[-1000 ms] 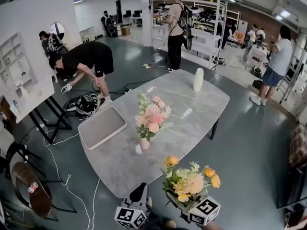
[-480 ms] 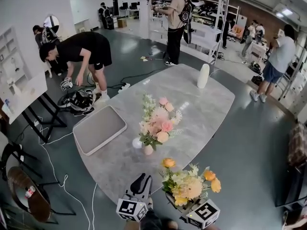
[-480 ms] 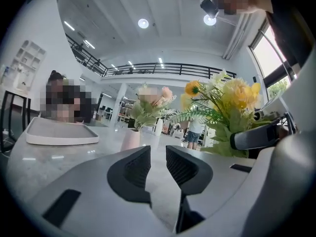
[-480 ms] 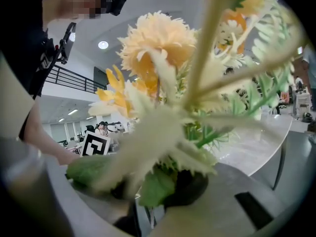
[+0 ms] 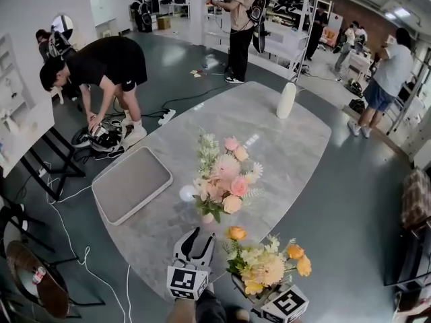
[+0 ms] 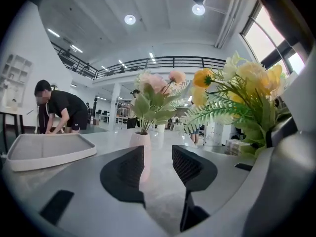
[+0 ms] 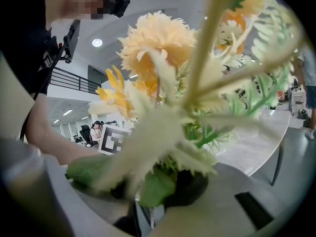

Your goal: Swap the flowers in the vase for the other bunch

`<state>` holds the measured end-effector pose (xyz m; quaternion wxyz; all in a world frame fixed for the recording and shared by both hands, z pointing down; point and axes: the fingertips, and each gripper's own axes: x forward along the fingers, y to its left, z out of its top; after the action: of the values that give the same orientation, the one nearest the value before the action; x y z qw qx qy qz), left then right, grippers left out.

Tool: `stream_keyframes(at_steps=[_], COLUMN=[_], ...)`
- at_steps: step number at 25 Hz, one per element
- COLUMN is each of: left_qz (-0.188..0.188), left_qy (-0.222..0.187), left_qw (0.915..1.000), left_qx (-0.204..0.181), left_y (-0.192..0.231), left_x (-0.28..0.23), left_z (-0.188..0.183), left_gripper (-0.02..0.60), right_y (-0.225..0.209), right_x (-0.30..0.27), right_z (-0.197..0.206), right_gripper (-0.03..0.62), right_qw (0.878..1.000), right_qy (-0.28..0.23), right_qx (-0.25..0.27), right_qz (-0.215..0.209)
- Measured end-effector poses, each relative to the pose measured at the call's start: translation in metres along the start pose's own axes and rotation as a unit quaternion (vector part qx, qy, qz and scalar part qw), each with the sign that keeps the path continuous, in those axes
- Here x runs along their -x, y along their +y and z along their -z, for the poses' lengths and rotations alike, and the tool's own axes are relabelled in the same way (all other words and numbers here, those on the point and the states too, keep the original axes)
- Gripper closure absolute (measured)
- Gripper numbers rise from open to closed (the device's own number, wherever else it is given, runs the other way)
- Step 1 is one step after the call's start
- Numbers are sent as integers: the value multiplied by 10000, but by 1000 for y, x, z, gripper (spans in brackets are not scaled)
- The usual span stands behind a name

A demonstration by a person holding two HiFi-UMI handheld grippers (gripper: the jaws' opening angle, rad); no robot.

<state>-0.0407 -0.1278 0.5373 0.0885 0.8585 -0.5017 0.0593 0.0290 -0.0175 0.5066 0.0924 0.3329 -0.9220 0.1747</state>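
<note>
Pink flowers (image 5: 222, 180) sit in small pink vase (image 5: 207, 217), upright on grey table (image 5: 283, 153) towards its near edge, right of tray (image 5: 131, 184). Left gripper (image 5: 200, 239) sits low, just short of the vase. Its jaws are apart and have just been opening, with nothing between the pads and the vase in line with the gap ahead. Right gripper (image 5: 246, 282) is clamped on stems of yellow bunch (image 5: 266, 264), held upright at the near table edge, just right of the left gripper.
</note>
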Motion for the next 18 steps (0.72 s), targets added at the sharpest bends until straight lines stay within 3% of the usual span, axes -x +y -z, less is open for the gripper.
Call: stream_keyframes(at_steps=[10,18], left_qz=[-232,-131], left_qy=[122,556], left_qw=[9956,9819], left_qx=[-901,-1804], left_y=[19,20], left_x=[-38,-61], left_z=[-20,-25], left_gripper=[373,329], right_y=[-17,-18], right_x=[-9,-19], right_z=[4,4], right_gripper=[491,491], right_qw=[9998,9997], right_qy=[117,160], right_qx=[-92,-97], right_qz=[163,148])
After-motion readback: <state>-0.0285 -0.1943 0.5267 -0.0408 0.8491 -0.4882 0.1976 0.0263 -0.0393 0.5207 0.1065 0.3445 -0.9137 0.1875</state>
